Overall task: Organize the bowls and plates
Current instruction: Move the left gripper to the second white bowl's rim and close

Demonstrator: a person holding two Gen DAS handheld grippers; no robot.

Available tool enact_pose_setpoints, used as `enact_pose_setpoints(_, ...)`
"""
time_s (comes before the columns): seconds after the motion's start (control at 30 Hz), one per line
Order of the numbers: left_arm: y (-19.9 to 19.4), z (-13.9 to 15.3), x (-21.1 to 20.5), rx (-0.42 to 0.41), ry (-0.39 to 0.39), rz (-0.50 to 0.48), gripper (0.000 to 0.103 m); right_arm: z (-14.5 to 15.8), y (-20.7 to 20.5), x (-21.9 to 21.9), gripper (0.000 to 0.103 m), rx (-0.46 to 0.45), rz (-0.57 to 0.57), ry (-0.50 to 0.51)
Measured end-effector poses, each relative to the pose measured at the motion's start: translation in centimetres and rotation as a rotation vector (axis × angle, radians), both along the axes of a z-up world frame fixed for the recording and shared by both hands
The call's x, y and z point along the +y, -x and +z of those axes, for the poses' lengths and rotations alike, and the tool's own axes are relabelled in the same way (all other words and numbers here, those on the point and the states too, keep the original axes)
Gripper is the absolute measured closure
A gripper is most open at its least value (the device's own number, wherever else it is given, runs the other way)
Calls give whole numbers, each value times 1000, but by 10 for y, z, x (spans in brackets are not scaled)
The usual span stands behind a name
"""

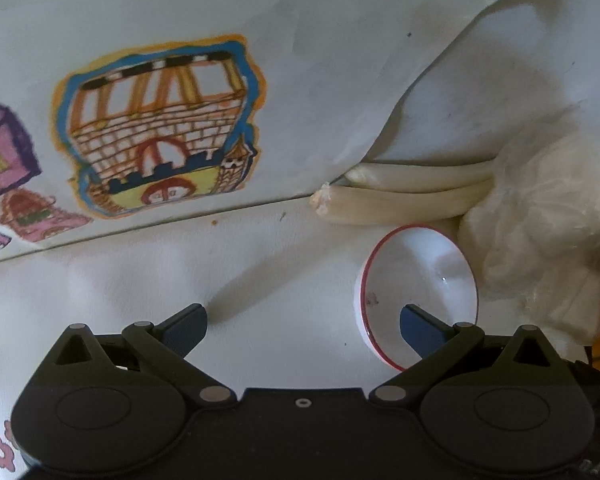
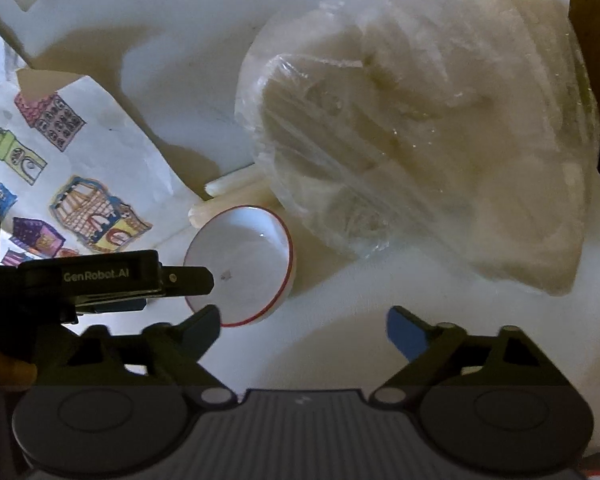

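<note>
Bowl: your white red-rimmed bowl (image 2: 240,264) sits on the white counter (image 2: 340,340), empty but for a dark speck.
Left hand-held gripper (image 1: 304,320): jaws wide, one finger over the bowl's rim, hiding part of it.
Right hand-held gripper (image 2: 304,330): jaws wide, nothing between.
Plastic bag (image 2: 420,140): contents blurred; your left view crops it.
Candles (image 1: 400,196): half under the house-print cloth (image 1: 160,128).
</note>
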State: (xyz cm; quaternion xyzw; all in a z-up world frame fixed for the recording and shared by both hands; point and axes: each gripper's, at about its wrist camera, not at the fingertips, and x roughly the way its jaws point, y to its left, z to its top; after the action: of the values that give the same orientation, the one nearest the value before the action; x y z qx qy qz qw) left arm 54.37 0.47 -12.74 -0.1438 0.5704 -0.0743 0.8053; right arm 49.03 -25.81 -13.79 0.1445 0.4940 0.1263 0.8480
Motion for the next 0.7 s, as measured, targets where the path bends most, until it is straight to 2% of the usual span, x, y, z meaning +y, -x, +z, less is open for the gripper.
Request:
enact_pose_setpoints(0.2,-3,-1,-7,-9,-1,3,1,-5,-5,2,29,5,4,-8)
enact_pose_setpoints(0.37,-3,-3,-17,-12,6,2,7,-6,-8,2,38,0,21,-31)
enact_pose_setpoints(0.43,-2,-4,-21,-13,18,-3,12,-6,-10,2,42,-1,27,-38)
enact_pose_setpoints(0.57,-1,-3,-29,-23,51,-12,23,-7,-12,0,58,3,38,-66)
enact_pose_setpoints(0.7,3,3,-40,-67,82,-59,43,-10,-13,-7,70,16,55,-128)
